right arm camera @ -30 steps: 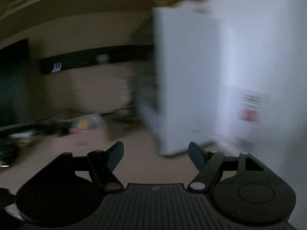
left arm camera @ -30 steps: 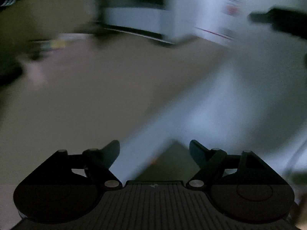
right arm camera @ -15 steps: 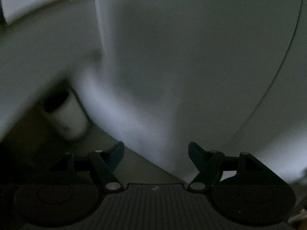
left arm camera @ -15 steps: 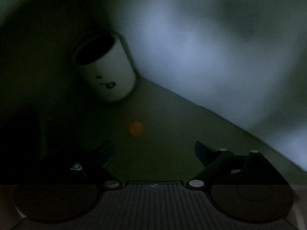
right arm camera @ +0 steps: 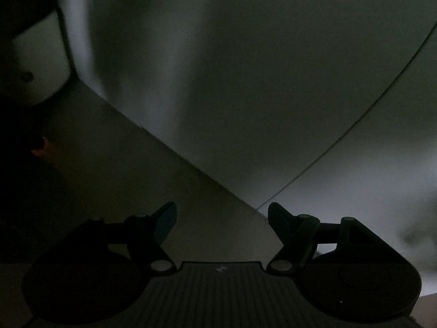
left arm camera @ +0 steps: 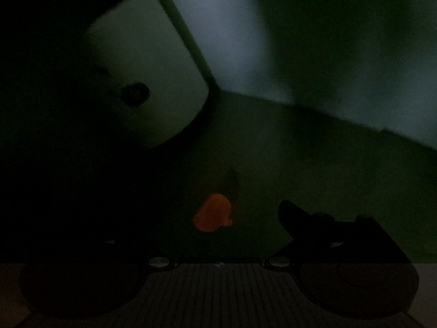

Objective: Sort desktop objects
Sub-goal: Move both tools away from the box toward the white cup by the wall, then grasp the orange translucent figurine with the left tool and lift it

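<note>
The scene is very dark. In the left wrist view a white cup [left arm camera: 147, 65] with a dark mark on its side stands at the upper left, against the wall. A small orange object [left arm camera: 213, 216] lies on the desk, close in front of my left gripper [left arm camera: 215, 211] and between the lines of its fingers. Those jaws are opening and touch nothing; only the right finger [left arm camera: 289, 214] shows, the left one is lost in shadow. My right gripper [right arm camera: 221, 210] stands open over bare desk with nothing between its fingers. The white cup [right arm camera: 41, 63] is far to its upper left.
A pale wall [right arm camera: 245, 68] meets the desk [right arm camera: 123, 169] along a diagonal edge just ahead of both grippers. A thin dark line [right arm camera: 355, 125], maybe a cable, curves across the wall at the right. A dim reddish shape [right arm camera: 41, 150] shows at the left edge.
Both views swung down from the room to the desk corner. The cup and the orange object grew larger and nearer in the left view. The left fingers spread wider.
</note>
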Demonstrator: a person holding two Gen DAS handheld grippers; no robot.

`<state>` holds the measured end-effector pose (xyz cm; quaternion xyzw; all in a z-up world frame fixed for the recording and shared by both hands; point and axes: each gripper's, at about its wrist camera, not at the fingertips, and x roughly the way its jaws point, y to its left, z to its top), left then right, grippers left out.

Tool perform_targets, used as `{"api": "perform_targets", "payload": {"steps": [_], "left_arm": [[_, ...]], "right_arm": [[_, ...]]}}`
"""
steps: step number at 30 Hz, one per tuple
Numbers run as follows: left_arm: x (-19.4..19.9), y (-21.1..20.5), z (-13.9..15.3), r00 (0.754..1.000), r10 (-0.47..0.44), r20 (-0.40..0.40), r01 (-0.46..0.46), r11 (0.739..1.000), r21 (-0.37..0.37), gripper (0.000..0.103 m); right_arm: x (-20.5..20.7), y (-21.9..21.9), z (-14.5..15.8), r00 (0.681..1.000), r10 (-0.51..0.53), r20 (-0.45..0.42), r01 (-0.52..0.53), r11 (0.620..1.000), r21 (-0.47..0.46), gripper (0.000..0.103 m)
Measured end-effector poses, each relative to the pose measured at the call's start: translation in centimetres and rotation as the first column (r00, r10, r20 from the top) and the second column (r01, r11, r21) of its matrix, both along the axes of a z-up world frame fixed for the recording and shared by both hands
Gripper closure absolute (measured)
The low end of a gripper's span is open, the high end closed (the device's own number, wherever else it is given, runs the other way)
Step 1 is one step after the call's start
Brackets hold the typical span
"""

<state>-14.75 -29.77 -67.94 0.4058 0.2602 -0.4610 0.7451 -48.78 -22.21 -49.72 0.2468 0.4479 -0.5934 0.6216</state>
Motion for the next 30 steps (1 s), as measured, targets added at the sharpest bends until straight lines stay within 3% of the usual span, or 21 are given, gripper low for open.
{"api": "perform_targets", "payload": {"steps": [4, 6, 8, 11, 15, 20, 22, 24, 27, 30], "left_arm": [[2.6, -2.1, -4.6, 1.0, 0.026, -0.014, -0.026, 1.0, -0.001, 0.007], [4.1, -2.9, -6.3, 0.997, 0.079, -0.025, -0.078, 0.997, 0.011, 0.017], [5.5, -3.2, -7.3, 0.988, 0.138, -0.075, -0.137, 0.99, 0.026, 0.02], [6.4, -3.3, -8.2, 0.976, 0.191, -0.103, -0.186, 0.981, 0.057, 0.021], [7.0, -3.8, -8.5, 0.962, 0.218, -0.162, -0.207, 0.975, 0.086, 0.044], [6.5, -3.4, -7.8, 0.951, 0.25, -0.18, -0.236, 0.967, 0.096, 0.045], [5.6, -2.5, -5.5, 0.935, 0.283, -0.214, -0.265, 0.958, 0.108, 0.045], [3.7, -1.2, -1.4, 0.923, 0.287, -0.258, -0.267, 0.957, 0.109, 0.045], [0.0, 1.7, 7.9, 0.902, 0.252, -0.351, -0.239, 0.968, 0.082, 0.045], [-4.9, 5.0, 20.1, 0.875, 0.163, -0.456, -0.156, 0.986, 0.054, 0.045]], "right_arm": [[-0.2, -0.7, -3.8, 0.999, 0.019, -0.027, -0.02, 1.0, -0.014, 0.028], [-0.2, -1.2, -5.0, 0.999, 0.017, -0.038, -0.018, 1.0, -0.013, 0.028], [-0.1, -1.5, -5.8, 0.999, 0.01, -0.038, -0.01, 1.0, -0.007, 0.028], [0.3, -2.0, -6.6, 0.999, -0.003, -0.035, 0.003, 1.0, 0.018, 0.028], [0.1, -2.1, -6.5, 1.0, 0.004, -0.031, -0.003, 1.0, 0.03, 0.028], [-2.0, -2.1, -6.1, 1.0, 0.004, -0.031, -0.003, 1.0, 0.021, 0.028], [-2.3, -1.8, -5.6, 0.999, -0.018, -0.036, 0.019, 1.0, 0.023, 0.028], [-2.3, -1.9, -4.1, 0.998, -0.058, -0.024, 0.059, 0.997, 0.046, 0.032], [-2.0, -1.0, 1.3, 0.994, -0.103, 0.025, 0.101, 0.993, 0.059, 0.035], [-1.3, -0.4, 9.1, 0.993, -0.103, 0.054, 0.101, 0.994, 0.047, 0.035]]}}
